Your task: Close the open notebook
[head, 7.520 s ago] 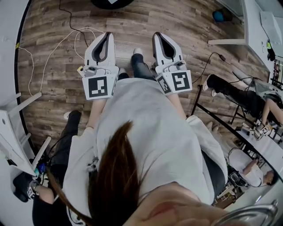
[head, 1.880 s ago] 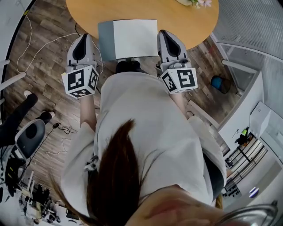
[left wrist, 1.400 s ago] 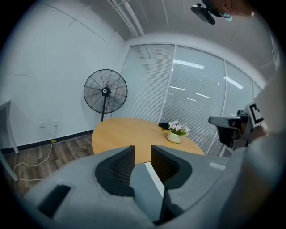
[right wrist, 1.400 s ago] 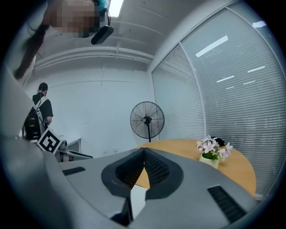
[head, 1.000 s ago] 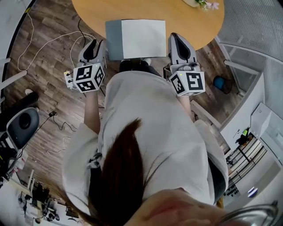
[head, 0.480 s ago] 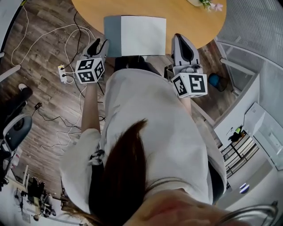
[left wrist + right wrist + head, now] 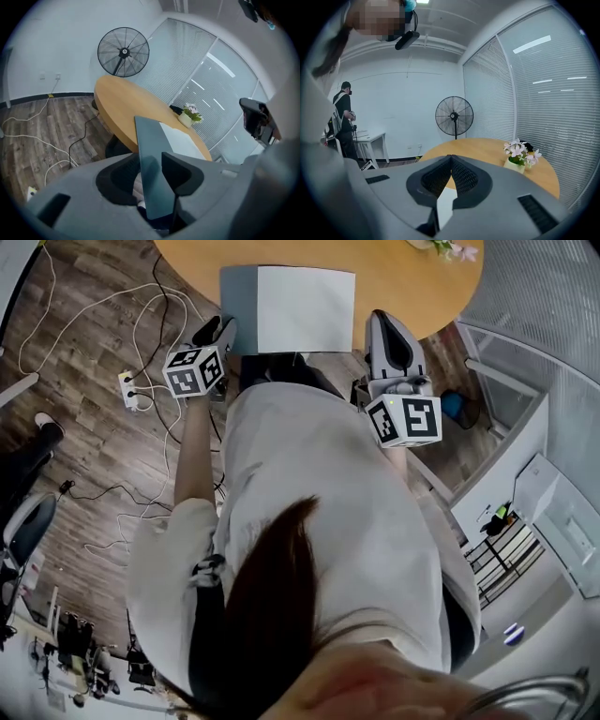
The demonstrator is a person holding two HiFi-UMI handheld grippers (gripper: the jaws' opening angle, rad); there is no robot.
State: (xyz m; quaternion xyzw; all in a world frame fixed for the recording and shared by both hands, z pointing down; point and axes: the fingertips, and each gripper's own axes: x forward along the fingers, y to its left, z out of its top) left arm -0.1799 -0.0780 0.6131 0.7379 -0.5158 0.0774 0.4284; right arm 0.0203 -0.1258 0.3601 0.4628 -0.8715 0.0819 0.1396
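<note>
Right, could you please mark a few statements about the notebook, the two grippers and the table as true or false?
1. The grey cover of the open notebook stands between the left gripper's jaws. True; those jaws are opening.
2. The right gripper's jaws are spread wide. False: their tips meet with nothing between them.
3. A small pot of pink-white flowers stands on the round wooden table. True.
4. The black pedestal fan stands on the table. False: the fan stands behind it.
5. The notebook lies closed. False: its white page faces up.
</note>
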